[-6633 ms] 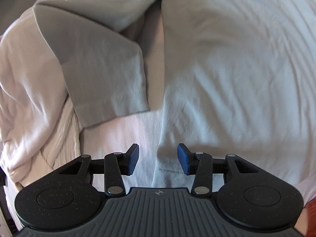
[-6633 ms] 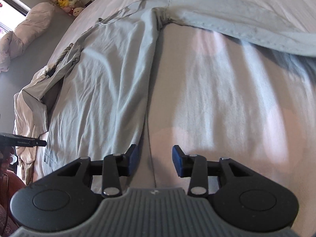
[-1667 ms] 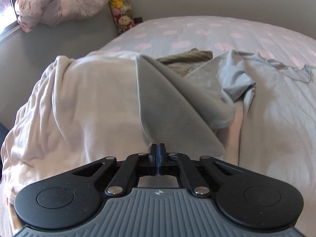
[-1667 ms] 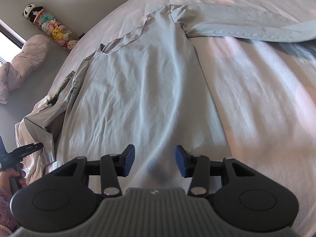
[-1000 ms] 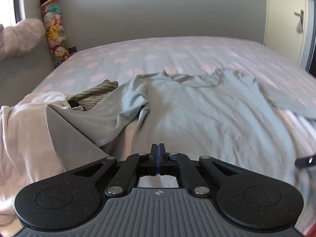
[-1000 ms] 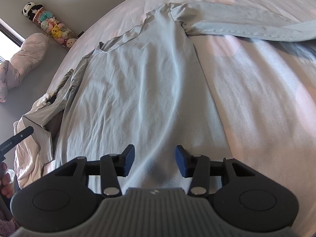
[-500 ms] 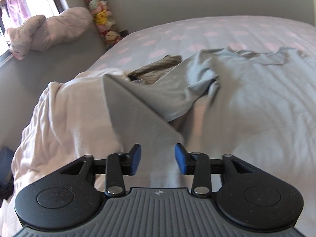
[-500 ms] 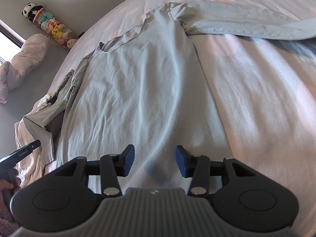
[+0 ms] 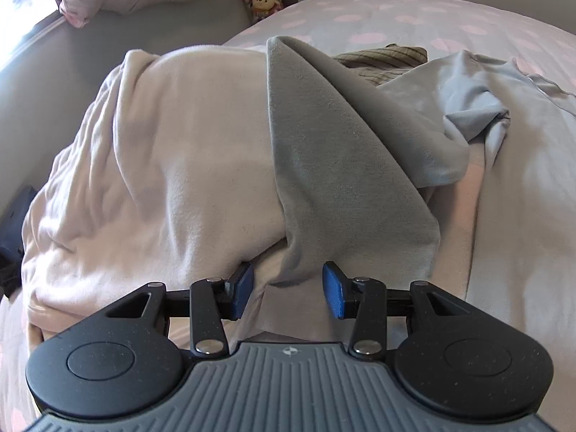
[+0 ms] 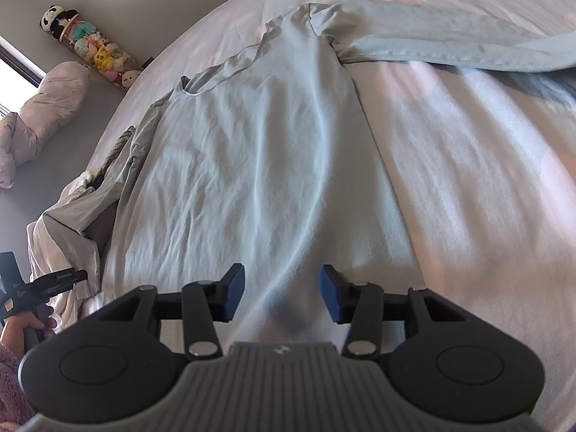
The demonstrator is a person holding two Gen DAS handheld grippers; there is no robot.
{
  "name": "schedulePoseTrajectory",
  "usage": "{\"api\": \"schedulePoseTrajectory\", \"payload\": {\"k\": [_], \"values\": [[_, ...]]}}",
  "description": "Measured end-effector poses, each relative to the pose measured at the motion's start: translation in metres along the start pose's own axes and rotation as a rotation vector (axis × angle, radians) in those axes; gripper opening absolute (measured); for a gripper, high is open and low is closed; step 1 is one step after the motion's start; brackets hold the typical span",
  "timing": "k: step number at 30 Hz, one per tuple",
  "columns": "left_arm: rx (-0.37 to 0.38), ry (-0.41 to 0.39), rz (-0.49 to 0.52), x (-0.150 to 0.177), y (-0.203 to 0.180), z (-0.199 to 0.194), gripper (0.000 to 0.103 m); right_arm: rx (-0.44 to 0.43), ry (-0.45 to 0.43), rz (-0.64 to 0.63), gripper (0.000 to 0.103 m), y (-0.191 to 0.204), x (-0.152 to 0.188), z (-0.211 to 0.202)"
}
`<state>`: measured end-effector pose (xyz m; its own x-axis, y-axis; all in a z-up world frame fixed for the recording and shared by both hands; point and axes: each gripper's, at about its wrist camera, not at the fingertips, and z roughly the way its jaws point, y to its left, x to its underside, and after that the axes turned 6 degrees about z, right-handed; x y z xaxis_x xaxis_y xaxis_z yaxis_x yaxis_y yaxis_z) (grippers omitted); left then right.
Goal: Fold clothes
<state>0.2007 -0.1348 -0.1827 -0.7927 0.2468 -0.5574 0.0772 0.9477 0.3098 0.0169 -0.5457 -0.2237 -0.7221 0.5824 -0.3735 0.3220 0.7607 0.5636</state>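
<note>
My left gripper and right gripper, black arms, blue pads, silver screws, ribbed grey housing, my fuzzy pink sleeve

Place: a bedroom in a home.
Bed: wide, with a pale sheet printed in pink dots.
Laundry: a shirt spread flat on the bed, more clothes heaped at its edge.
Toys: a column of plush animals against the wall.
Window: bright, at the left, a bundled quilt beneath it.
</note>
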Motion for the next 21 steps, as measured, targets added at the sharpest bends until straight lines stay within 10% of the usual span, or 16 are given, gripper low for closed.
{"api": "schedulePoseTrajectory", "payload": {"k": [7, 21], "values": [[0.031, -0.027, -0.040, 0.001, 0.008, -0.012, 0.004, 0.006, 0.007, -0.001, 0.050, 0.000, 0.000, 0.002], [0.466, -0.280, 0.277, 0.003, -0.055, -0.101, 0.002, 0.009, 0.002, -0.015, 0.050, 0.003, 0.001, -0.001]]}}
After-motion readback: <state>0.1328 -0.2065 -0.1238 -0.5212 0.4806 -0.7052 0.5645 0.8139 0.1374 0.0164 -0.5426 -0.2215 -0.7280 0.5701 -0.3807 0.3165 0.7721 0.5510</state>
